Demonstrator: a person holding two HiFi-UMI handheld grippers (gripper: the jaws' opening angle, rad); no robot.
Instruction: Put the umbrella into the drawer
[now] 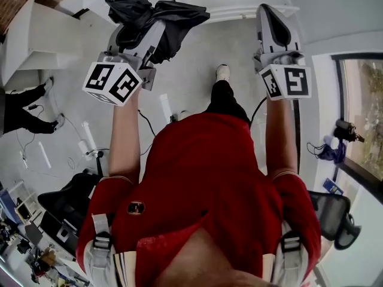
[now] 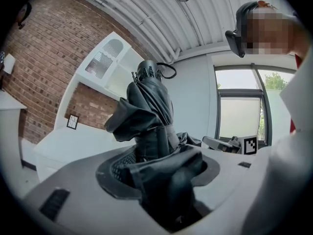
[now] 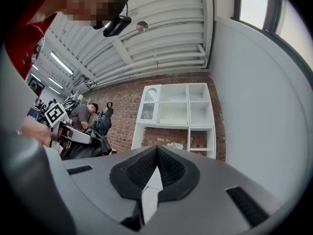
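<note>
Head view: crumpled black umbrella (image 1: 157, 14)

Head view steeply down over torso (image 1: 203, 178), gripper views close behind jaws, tilted upward, sharing white shelving (image 3: 178, 106).

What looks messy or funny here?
The black umbrella, clamped in the left gripper, looks messy: its cloth is loose and bunched up instead of wrapped neatly. Nothing else stands out.
</note>
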